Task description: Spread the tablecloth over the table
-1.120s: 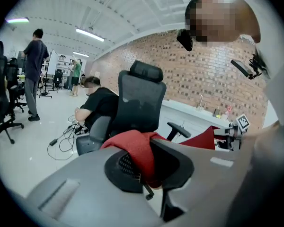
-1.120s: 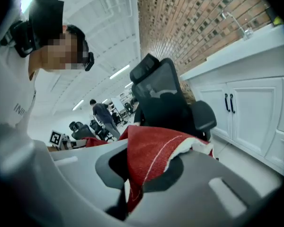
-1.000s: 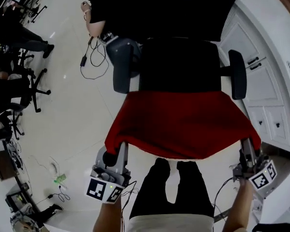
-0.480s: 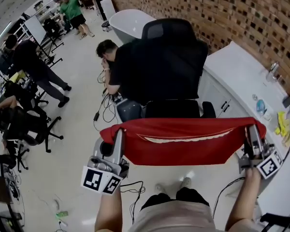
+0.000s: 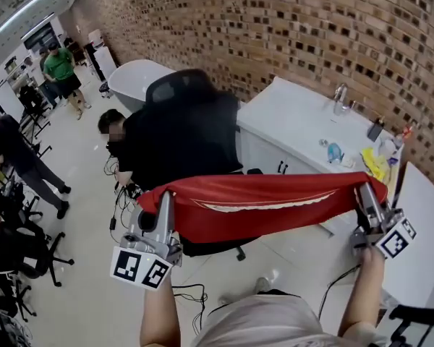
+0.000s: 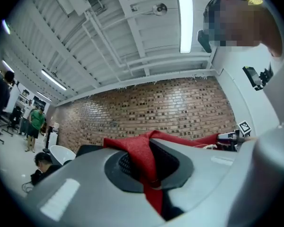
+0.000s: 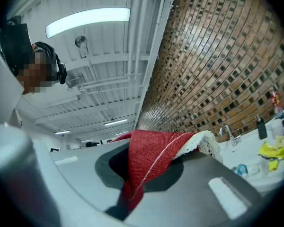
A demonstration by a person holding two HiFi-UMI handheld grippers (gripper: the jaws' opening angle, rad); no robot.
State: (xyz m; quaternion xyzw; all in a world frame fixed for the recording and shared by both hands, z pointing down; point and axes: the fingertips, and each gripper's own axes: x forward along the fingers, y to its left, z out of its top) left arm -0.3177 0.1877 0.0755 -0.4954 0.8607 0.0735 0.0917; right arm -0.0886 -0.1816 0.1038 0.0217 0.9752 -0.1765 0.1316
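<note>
The red tablecloth (image 5: 260, 208) with a white lace edge hangs stretched in the air between my two grippers, in front of a black office chair. My left gripper (image 5: 161, 202) is shut on the cloth's left corner; in the left gripper view the red fabric (image 6: 143, 156) is bunched between the jaws. My right gripper (image 5: 362, 191) is shut on the right corner. In the right gripper view the cloth (image 7: 154, 157) and its lace trim (image 7: 206, 143) sit pinched between the jaws. Both grippers point slightly upward toward the brick wall.
The black office chair (image 5: 184, 132) stands just behind the cloth, with a person (image 5: 114, 131) crouched beside it. A white counter (image 5: 296, 114) with a tap and bottles runs along the brick wall. A white surface (image 5: 419, 226) lies at the right edge. Cables (image 5: 192, 293) trail on the floor.
Both grippers have risen with the cloth, lifting it off the chair seat into a taut band in the air. The head view has tilted up toward the brick wall.
</note>
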